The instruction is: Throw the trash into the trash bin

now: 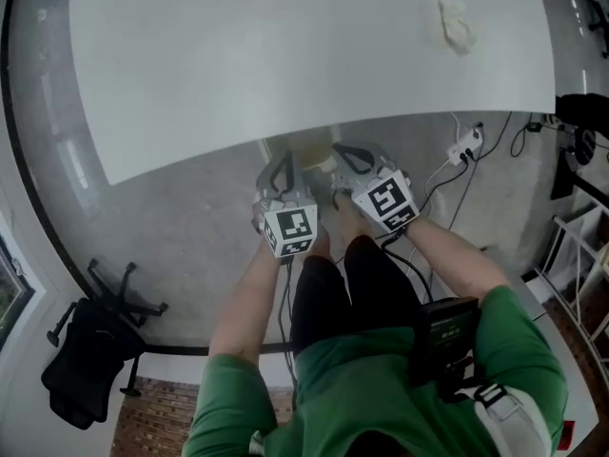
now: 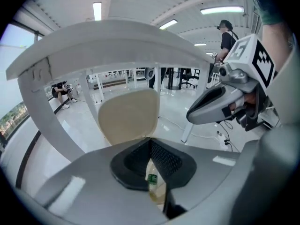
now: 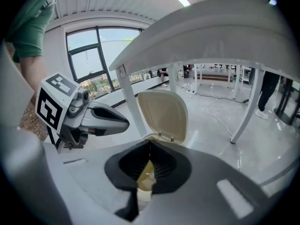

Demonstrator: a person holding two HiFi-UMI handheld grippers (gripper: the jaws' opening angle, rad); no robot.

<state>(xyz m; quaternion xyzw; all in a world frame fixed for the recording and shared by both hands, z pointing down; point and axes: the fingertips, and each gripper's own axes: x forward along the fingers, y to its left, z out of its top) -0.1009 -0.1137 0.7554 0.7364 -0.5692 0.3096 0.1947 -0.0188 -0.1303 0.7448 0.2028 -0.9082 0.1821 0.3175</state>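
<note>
Standing open, smooth rounded beige bin lid point(image 3: 161, 116) beyond ribbed right tongs point(image 3: 150, 142).

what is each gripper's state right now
Left gripper: closed, jaws together, gripping nothing.
Right gripper: closed, jaws together, gripping nothing.

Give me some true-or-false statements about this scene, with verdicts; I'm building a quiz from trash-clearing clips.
1. The cream plastic bin lid stands open. True.
2. The white tabletop is bare. False: a crumpled white wad lies on it.
3. The tongs of the left gripper stand wide apart. False: they are together.
4. The person wears a green top. True.
</note>
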